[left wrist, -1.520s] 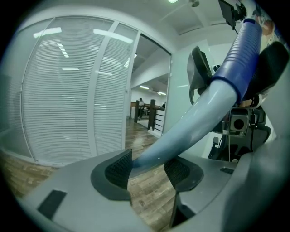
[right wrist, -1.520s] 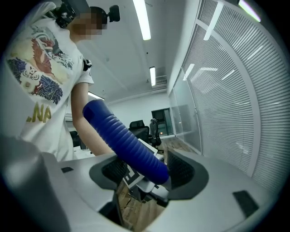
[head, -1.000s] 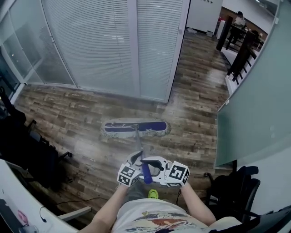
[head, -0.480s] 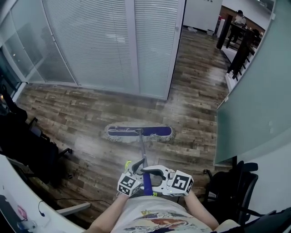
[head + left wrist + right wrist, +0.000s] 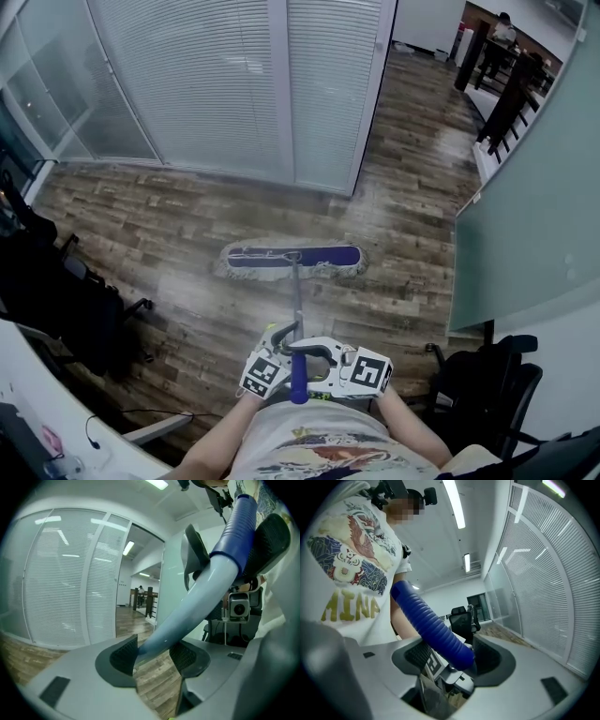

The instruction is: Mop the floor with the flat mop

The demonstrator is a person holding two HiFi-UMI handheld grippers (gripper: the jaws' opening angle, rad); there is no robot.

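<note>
Standing on the wood floor (image 5: 169, 225), I have the flat mop head (image 5: 293, 257) lying on it ahead, near the glass wall (image 5: 206, 84). My left gripper (image 5: 152, 656) clamps its fingers on the pale shaft (image 5: 187, 613). My right gripper (image 5: 450, 656), fingers just eased wider, holds the blue ribbed grip (image 5: 431, 625).

The left forearm (image 5: 217, 439) and right forearm (image 5: 410, 433) are reaching forward, close together. The left hand-held gripper (image 5: 285, 336) is clamping the mop handle (image 5: 297, 305) on its pale shaft, tilting slightly down. The right hand-held gripper (image 5: 306, 350), level just behind it, is gripping the blue end, with its jaws just easing wider.
</note>
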